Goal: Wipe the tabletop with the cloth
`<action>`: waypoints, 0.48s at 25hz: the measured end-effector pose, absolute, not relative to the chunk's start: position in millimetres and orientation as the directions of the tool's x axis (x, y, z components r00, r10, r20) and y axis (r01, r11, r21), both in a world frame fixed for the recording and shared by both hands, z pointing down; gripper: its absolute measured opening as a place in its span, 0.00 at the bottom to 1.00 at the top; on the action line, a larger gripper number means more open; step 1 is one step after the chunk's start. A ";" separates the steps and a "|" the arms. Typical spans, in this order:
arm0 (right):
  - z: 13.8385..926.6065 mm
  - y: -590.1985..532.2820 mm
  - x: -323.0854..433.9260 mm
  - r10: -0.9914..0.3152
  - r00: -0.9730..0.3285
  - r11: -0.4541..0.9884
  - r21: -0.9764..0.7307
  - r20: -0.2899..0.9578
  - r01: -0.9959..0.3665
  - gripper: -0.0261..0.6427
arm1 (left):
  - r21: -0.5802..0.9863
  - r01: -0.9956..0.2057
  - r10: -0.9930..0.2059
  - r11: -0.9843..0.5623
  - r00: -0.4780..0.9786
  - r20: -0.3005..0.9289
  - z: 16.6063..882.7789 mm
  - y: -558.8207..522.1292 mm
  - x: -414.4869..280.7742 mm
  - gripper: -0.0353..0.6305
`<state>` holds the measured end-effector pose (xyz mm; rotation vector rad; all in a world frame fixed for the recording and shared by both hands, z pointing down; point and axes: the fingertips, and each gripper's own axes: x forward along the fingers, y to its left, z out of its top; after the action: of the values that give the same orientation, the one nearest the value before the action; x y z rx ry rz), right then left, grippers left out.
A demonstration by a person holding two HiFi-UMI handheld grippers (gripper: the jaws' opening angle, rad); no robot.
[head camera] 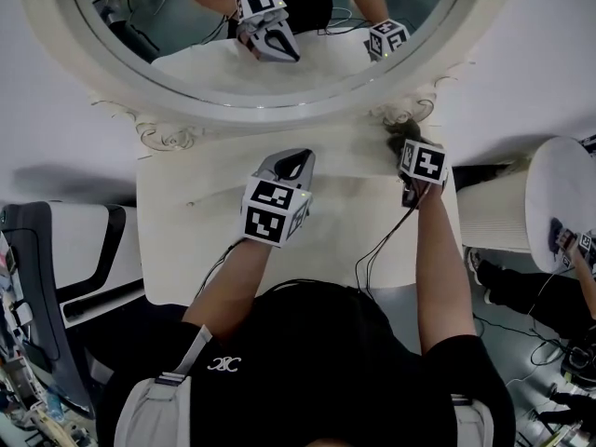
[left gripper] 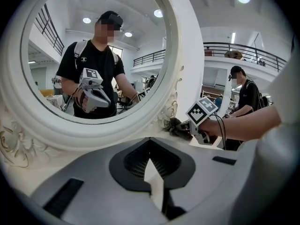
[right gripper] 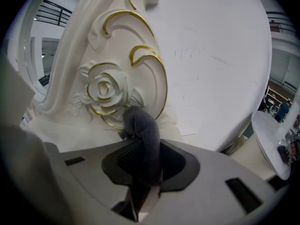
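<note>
Right now the big oval mirror (head camera: 233,101) fills the back of the scene, and its carved frame meets the tabletop (head camera: 186,240) along the far edge, so your reach ends there. You are working the back right corner, probably because dust gathers where the scrollwork touches the surface. Your right gripper (right gripper: 140,172) is clamped on the cloth (right gripper: 143,135), a dark grey wad that bulges out ahead of the jaws. It is pushed up against the gold-edged rose (right gripper: 105,90) at the foot of the frame. Your left gripper (head camera: 296,161) hangs over the middle of the tabletop, jaws pressed together on nothing. It looks parked there to stay out of the wiping path.
</note>
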<state>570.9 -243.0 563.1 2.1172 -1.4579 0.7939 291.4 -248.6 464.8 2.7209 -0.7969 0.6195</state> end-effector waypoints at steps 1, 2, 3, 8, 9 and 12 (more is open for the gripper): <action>563.0 -242.6 576.0 -0.678 0.283 -0.348 0.044 0.678 -0.937 0.17 | 0.107 -0.559 -0.458 -0.822 0.761 0.460 465.0 -248.2 292.9 0.05; 562.8 -242.4 580.7 -0.675 0.290 -0.352 0.050 0.678 -0.935 0.17 | 0.107 -0.560 -0.458 -0.822 0.760 0.460 465.0 -247.7 294.0 0.05; 562.5 -242.3 584.9 -0.674 0.295 -0.354 0.056 0.678 -0.934 0.17 | 0.106 -0.561 -0.459 -0.821 0.760 0.461 464.9 -247.1 294.8 0.05; 561.6 -242.9 598.6 -0.677 0.310 -0.351 0.078 0.668 -0.933 0.17 | 0.099 -0.569 -0.467 -0.817 0.752 0.466 465.3 -243.6 294.3 0.05; 561.6 -242.9 600.6 -0.678 0.311 -0.350 0.080 0.666 -0.933 0.17 | 0.097 -0.572 -0.470 -0.815 0.748 0.469 465.8 -243.1 292.9 0.05; 561.6 -243.3 606.7 -0.682 0.317 -0.347 0.090 0.660 -0.934 0.17 | 0.089 -0.584 -0.480 -0.807 0.736 0.477 466.6 -242.0 287.0 0.05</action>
<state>606.7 -243.3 561.6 2.1279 -1.4264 0.7302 287.0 -242.0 466.6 2.7054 -0.8418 0.6493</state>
